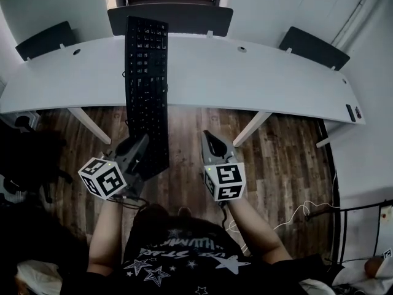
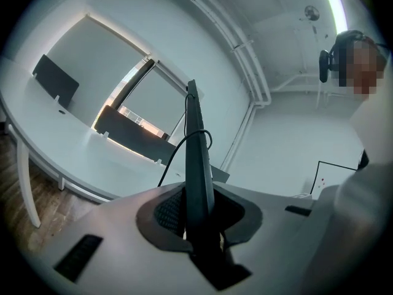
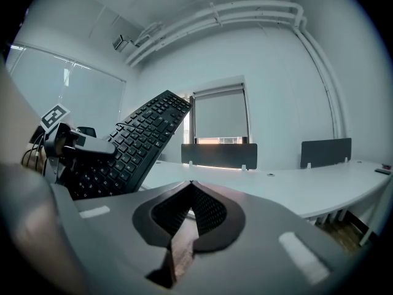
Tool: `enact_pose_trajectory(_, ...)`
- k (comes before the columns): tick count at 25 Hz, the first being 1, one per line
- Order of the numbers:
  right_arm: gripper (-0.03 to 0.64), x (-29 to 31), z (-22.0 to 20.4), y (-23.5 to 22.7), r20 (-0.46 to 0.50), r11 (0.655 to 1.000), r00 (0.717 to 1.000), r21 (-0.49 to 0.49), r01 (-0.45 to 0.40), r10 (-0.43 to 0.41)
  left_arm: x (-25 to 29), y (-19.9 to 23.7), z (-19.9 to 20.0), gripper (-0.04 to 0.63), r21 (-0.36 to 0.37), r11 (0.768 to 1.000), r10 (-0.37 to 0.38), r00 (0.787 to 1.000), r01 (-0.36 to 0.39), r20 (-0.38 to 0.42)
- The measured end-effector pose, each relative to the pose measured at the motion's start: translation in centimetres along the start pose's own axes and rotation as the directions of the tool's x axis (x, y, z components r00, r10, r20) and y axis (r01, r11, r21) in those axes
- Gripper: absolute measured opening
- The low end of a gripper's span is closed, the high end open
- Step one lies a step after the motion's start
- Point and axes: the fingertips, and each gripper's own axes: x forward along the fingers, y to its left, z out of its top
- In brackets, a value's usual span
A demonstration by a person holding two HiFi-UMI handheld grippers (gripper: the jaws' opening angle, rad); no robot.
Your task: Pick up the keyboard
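White and long, the desk (image 1: pixel 258 78) curves across in front of us over a wooden floor (image 1: pixel 288 158), with dark divider panels (image 1: pixel 172 17) along its far edge. We hold the black keyboard (image 1: pixel 146 72) up in the air, pointing away from us and tilted, its far end above the desk and its near end over the floor, where our left gripper (image 1: pixel 140 147) has its jaws clamped, slightly apart, on the thin edge. Our right gripper (image 1: pixel 210 139) hangs just beside it, jaws fully together with nothing between them.
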Motion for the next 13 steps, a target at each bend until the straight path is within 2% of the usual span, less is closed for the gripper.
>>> enact_pose_trajectory(3,0.002,0.0,-0.5,-0.1,-0.006,1.000,1.000,0.024,0.015,-0.015,-0.1,-0.2,-0.2,0.081,0.025,1.000,-0.010,1.000,0.010,-0.012)
enact_pose_trajectory(7,0.002,0.7,-0.1,1.2,-0.019,0.997,0.999,0.068,0.030,-0.029,-0.8,0.0,0.3,0.081,0.023,0.999,-0.028,0.999,0.029,-0.037)
enact_pose_trajectory(13,0.002,2.0,1.3,3.6,-0.027,0.999,1.000,0.048,0.007,-0.006,-1.2,0.9,1.3,0.081,0.033,0.999,-0.015,0.998,0.017,-0.061)
